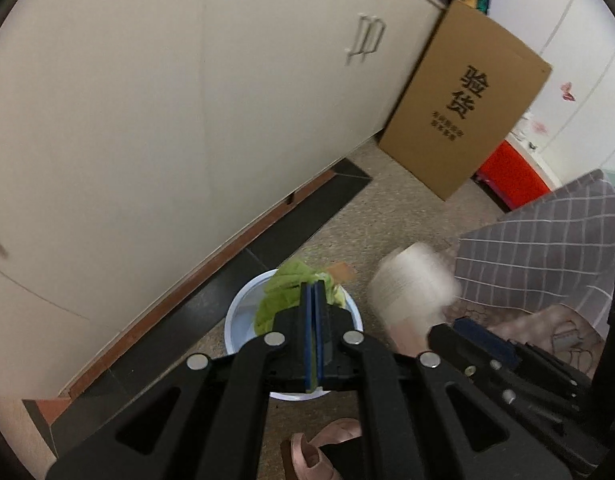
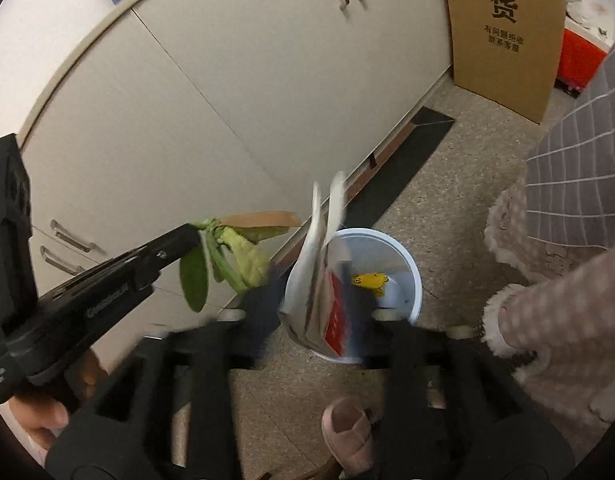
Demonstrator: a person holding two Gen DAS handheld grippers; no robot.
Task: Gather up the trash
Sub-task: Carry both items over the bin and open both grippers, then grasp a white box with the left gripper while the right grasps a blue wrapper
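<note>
**Grippers over the bin with leaves and paper**

Left gripper (image 1: 313,300) has its jaws pressed together on a bunch of green leaves (image 1: 285,292), which stick out past the blue pads above a white bin (image 1: 231,320). In the right wrist view the same leaves (image 2: 227,260) hang from that gripper's tip (image 2: 189,236), just left of the bin (image 2: 407,276) and not inside it, with a brown scrap (image 2: 263,219) lying along their top edge.

Right gripper (image 2: 319,304) has its jaws spread apart, blurred by motion. Between them a folded white paper with a red panel (image 2: 319,280) stands on edge over the bin's mouth; whether the pads touch it cannot be told from the blur. In the left wrist view this paper (image 1: 411,284) is a pale smear beside the right gripper (image 1: 467,332).

Inside the bin lies a yellow scrap (image 2: 369,280). The bin stands on a speckled floor (image 2: 459,184) near a dark baseboard strip below cream cabinets (image 2: 227,80). A cardboard box (image 2: 503,28) with black characters leans at the cabinet's end, a red item (image 2: 579,56) behind it. Pink slippers (image 2: 347,436) and a checked garment (image 2: 579,184) show at the frame's lower and right edges.
</note>
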